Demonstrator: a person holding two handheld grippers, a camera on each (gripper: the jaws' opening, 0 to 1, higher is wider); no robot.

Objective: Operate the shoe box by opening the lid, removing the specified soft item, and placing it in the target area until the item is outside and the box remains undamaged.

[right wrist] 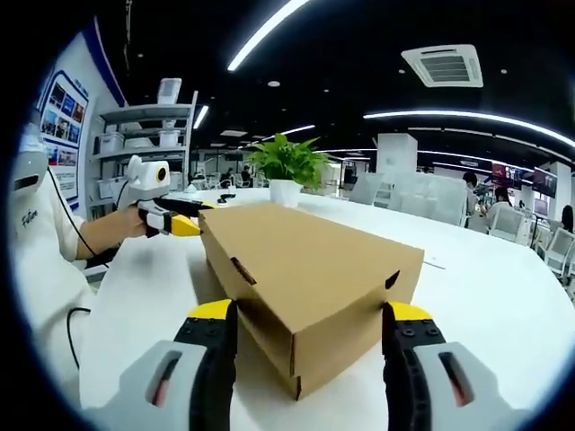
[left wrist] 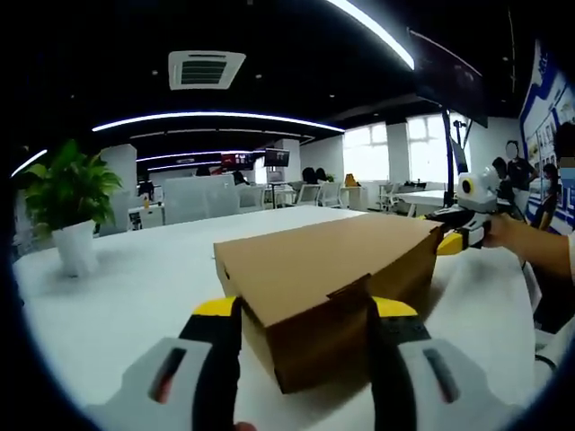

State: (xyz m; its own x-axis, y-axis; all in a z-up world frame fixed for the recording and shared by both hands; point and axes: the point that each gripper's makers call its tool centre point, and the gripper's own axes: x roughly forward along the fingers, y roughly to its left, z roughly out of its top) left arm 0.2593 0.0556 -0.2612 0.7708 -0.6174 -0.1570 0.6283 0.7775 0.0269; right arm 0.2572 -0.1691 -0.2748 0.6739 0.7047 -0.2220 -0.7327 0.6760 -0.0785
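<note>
White table (left wrist: pixel 135 287); plain brown shoe box (left wrist: pixel 328 278), lid shut, unlabeled.

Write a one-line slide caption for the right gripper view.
Closed cardboard shoe box on a white table, one end between the right gripper's open jaws, the left gripper at its far end, potted plant behind.

Right gripper view: a brown cardboard shoe box (right wrist: pixel 305 278) sits on a white table (right wrist: pixel 503 305), lid closed, its near corner between the jaws of the right gripper (right wrist: pixel 305 355); the jaws stand apart on either side of that corner, contact with the cardboard not determinable. The left gripper (right wrist: pixel 184 223), held by a person's hand (right wrist: pixel 135 224), is at the far left end of the box; its jaw state is unclear at this size. A potted plant (right wrist: pixel 287 171) in a white pot stands on the table beyond the box; shelving (right wrist: pixel 144 144) with containers stands at the left wall.
</note>
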